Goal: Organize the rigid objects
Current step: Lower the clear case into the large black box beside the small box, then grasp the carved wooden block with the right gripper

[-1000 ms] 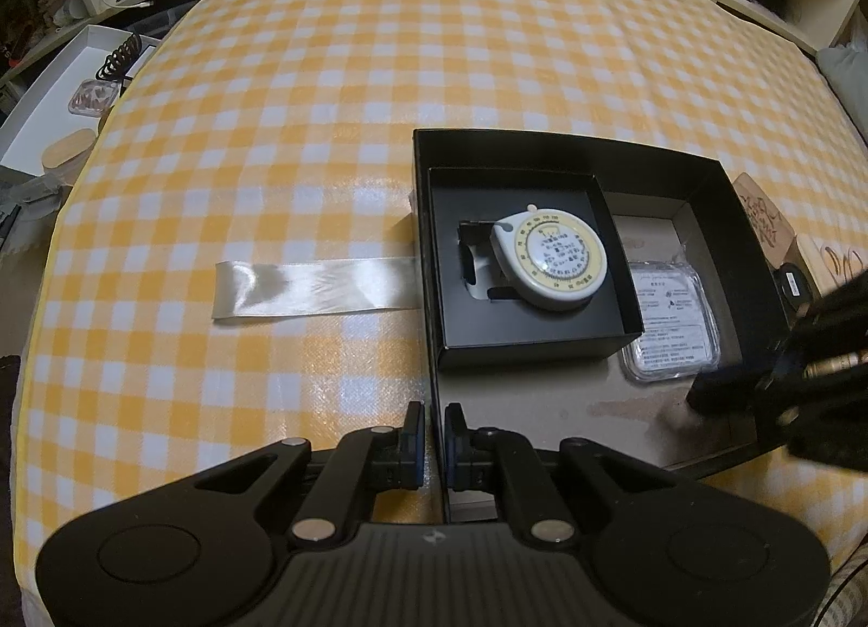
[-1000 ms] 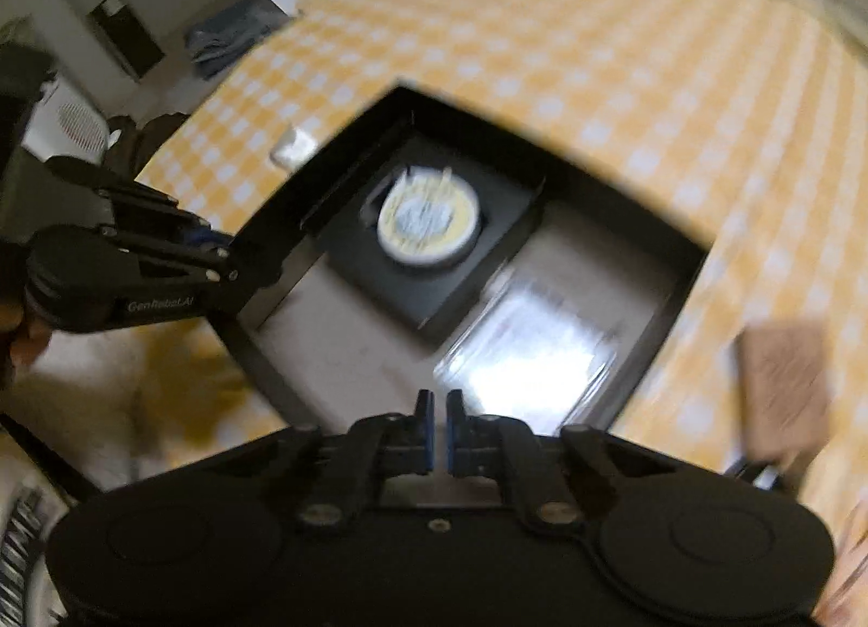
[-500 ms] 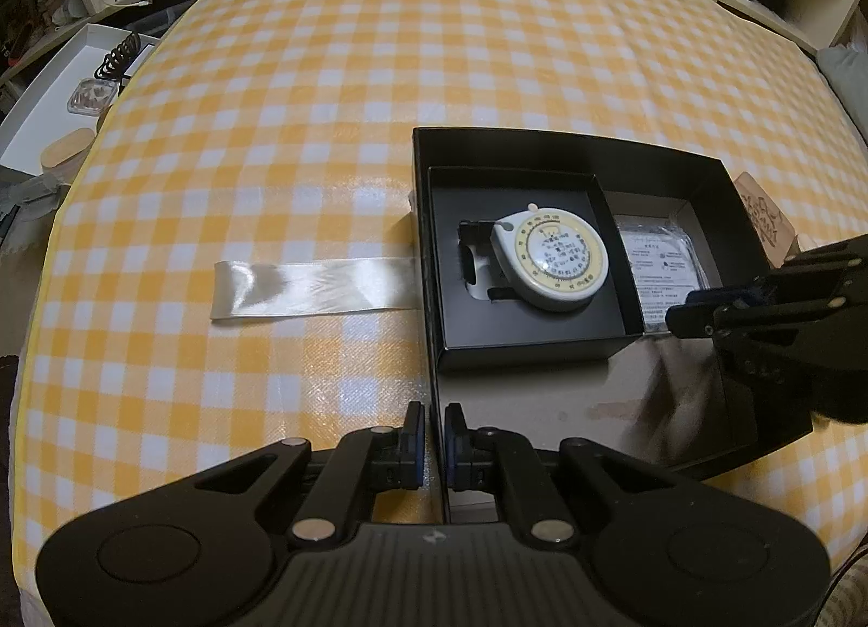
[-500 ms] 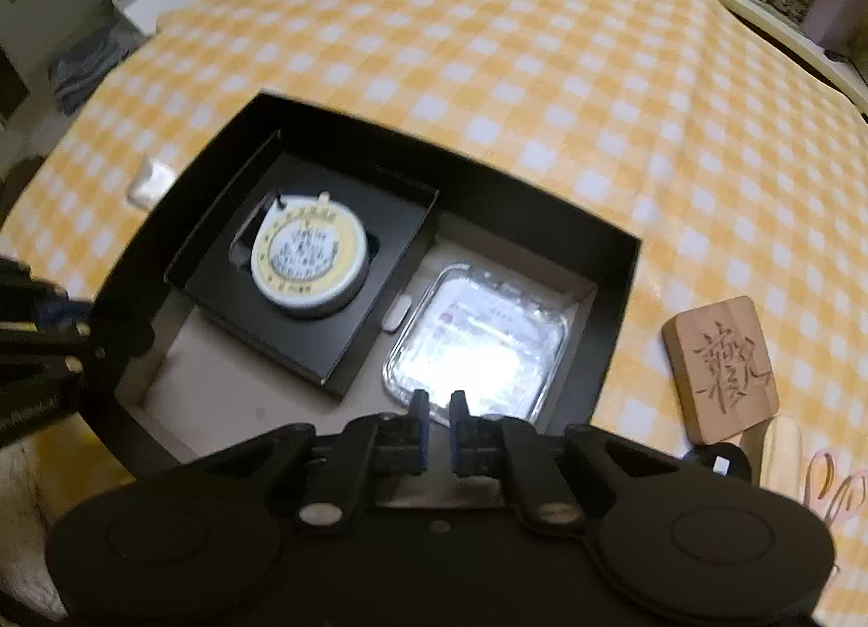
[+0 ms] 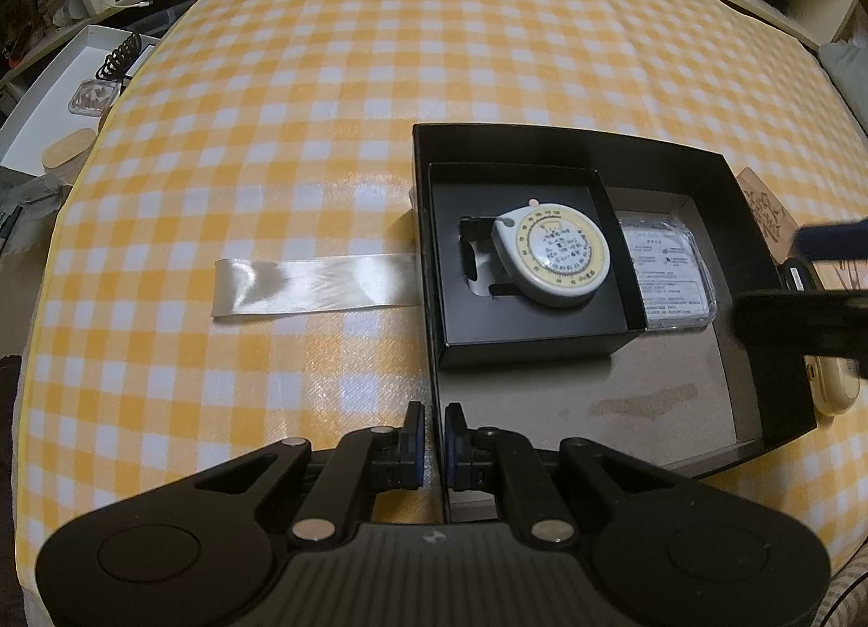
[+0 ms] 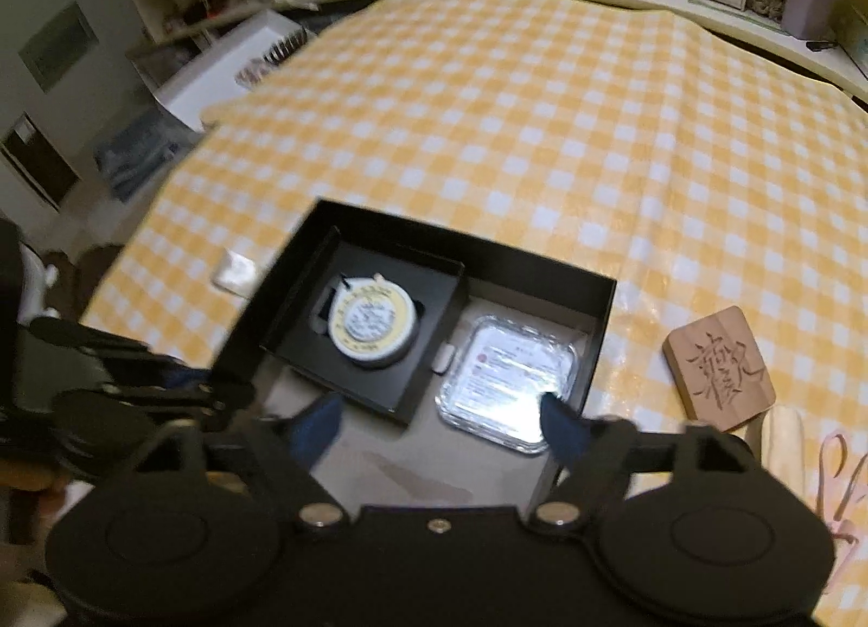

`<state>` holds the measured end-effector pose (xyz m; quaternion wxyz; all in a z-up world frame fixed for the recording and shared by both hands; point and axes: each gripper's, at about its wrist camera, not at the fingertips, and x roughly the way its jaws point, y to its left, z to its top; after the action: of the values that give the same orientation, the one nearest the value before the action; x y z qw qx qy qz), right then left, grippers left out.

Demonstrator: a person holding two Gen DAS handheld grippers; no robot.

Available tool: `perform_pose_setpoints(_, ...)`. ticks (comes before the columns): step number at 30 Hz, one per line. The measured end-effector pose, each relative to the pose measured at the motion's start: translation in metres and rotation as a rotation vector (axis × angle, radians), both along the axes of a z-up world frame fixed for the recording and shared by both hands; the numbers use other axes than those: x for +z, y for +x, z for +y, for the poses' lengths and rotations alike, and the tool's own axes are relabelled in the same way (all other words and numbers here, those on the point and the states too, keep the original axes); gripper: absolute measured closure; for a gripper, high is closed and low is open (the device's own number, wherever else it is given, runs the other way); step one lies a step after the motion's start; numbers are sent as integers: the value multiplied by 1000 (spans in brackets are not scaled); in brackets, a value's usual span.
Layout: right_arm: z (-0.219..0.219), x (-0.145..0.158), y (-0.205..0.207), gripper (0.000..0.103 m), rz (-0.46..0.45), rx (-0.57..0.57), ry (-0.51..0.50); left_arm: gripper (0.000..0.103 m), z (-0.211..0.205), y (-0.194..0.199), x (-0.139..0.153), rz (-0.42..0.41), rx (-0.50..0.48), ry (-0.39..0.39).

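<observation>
Black cardboard box (image 5: 759, 225) sits open on the yellow-checked bench (image 5: 325, 84); left gripper (image 5: 431, 426) has its fingers clamped on the near wall, likely to steady it for loading. Inside, a smaller black tray (image 5: 521, 345) cradles the round tape measure (image 5: 553, 261), with a clear plastic case (image 6: 507, 383) flat beside it. Right gripper (image 6: 439, 423) hovers over the box, fingers spread wide, empty. Carved wooden block (image 6: 719, 369) waits just outside the right wall, probably next to go in
</observation>
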<state>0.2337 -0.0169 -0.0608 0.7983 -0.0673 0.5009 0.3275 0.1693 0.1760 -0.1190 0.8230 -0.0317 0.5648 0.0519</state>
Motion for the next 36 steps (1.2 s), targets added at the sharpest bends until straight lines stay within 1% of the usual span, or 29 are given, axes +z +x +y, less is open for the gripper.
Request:
perform_pose_setpoints(3,-8,14,-3,0,-40,-1,40,93,0,0,0,0,0,0)
perform_pose_setpoints(7,-24,29,-1,0,-64,-31,91,93,0,0,0,0,0,0)
perform_pose_setpoints(10,-42,40,6,0,-103,-79,134,93,0,0,0,0,1,-1)
perform_pose_setpoints(12,-53,41,12,0,-120,-119,157,93,-1,1,0,0,1,0)
perform_pose_setpoints(14,-67,41,20,0,-124,-174,178,93,-1,0,0,0,0,2)
perform_pose_setpoints(16,-81,39,29,0,-109,-228,194,93,-2,0,0,0,1,1)
perform_pose_setpoints(21,-111,22,55,0,-21,-357,213,93,-2,-1,0,0,1,1)
perform_pose_setpoints(23,-121,9,64,0,24,-400,211,93,-2,0,0,0,1,1)
perform_pose_setpoints(25,-129,-7,72,0,93,-432,217,93,-3,0,0,0,1,1)
perform_pose_setpoints(26,-131,-15,75,0,107,-446,213,93,-3,0,0,1,1,1)
perform_pose_setpoints(28,-133,-29,79,0,91,-451,171,93,-3,0,0,1,1,2)
perform_pose_setpoints(31,-131,-40,85,2,-3,-413,68,93,-3,0,0,1,1,1)
perform_pose_setpoints(33,-131,-48,88,12,-53,-384,24,93,-4,0,0,2,1,3)
perform_pose_setpoints(34,-135,-52,90,15,-55,-376,24,93,-4,0,0,2,1,3)
perform_pose_setpoints(36,-137,-63,95,26,-43,-355,41,93,-4,-1,0,5,-1,5)
